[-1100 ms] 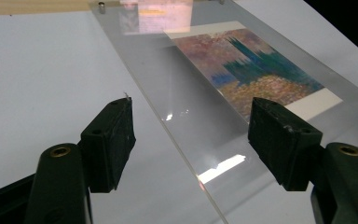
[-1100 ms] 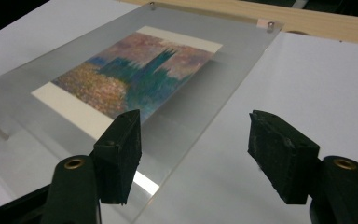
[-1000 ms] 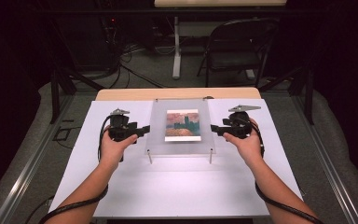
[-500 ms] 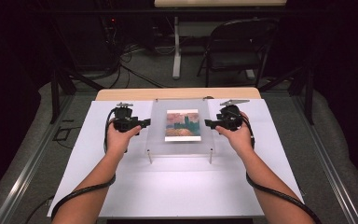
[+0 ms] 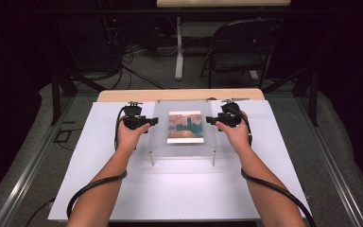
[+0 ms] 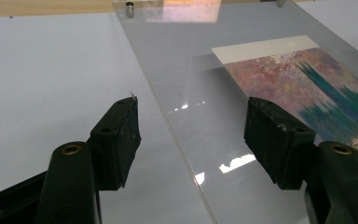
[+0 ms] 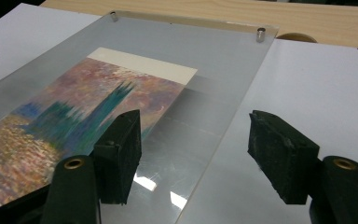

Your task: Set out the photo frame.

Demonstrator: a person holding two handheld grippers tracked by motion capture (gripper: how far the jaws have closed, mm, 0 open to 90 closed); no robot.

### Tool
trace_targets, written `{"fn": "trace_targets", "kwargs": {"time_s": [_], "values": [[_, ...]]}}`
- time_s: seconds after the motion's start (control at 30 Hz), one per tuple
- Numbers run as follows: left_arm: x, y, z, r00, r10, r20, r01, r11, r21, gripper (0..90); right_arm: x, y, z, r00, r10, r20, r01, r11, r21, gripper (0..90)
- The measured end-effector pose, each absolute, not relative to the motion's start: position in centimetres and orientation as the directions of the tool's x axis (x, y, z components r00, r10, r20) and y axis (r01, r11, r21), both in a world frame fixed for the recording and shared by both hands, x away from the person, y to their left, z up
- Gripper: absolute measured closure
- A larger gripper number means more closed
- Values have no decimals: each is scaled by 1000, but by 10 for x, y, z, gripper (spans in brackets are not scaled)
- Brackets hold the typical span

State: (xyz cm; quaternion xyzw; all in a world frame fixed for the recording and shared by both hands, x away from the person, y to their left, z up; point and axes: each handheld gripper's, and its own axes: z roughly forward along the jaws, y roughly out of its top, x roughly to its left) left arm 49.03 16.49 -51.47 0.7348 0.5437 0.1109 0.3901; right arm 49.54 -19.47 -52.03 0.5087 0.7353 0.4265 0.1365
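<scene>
While the clear acrylic frame (image 5: 183, 127) stood on its short metal standoff legs (image 5: 151, 159) at the middle of the white table sheet (image 5: 85, 156), a gripper waited at each of its two long sides. The frame's long axis ran away from the person, towards the bare wooden strip (image 5: 179, 94) at the far end, and the painted print (image 5: 185, 126) lay inside it, under the top pane.

The left gripper (image 5: 144, 121) sat at the frame's left edge with its jaws spread wide. In the left gripper view that edge (image 6: 168, 121) ran up between the two pads (image 6: 119, 140), one pad outside the pane over the white sheet and the other above the pane near the print (image 6: 307, 88).

The right gripper (image 5: 215, 120) mirrored it at the frame's right edge, jaws likewise wide apart — in the right gripper view the edge (image 7: 223, 140) passed between the pads (image 7: 279, 154), one over the pane, one over the sheet.

Neither pad appeared to touch the acrylic. Both hands were about equally near, so the coming move looked like a two-sided one; each jaw opening lay across the pane's edge rather than above and below it, which a pinch on the pane would likely need turned.
</scene>
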Motion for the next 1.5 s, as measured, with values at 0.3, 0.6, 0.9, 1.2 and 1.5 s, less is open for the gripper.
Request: {"fn": "trace_targets", "kwargs": {"time_s": [0.3,0.6,0.9,1.2,1.5], "values": [[503,155,-523,371,884,-285,735,-92,672,354,505,-187,-525,-444,866,231,641,127,757,348],[511,155,-530,356,874,-332,758,-62,649,353,514,-178,-526,-441,858,264,679,126,723,347],[516,152,-533,352,862,-364,777,-52,627,352,520,-177,-528,-428,856,288,689,103,718,343],[519,151,-541,323,853,-411,794,-8,608,314,523,-179,-528,-422,850,314,701,86,708,341],[521,150,-542,318,851,-418,797,-1,604,298,526,-184,-534,-395,857,331,732,76,677,337]]}}
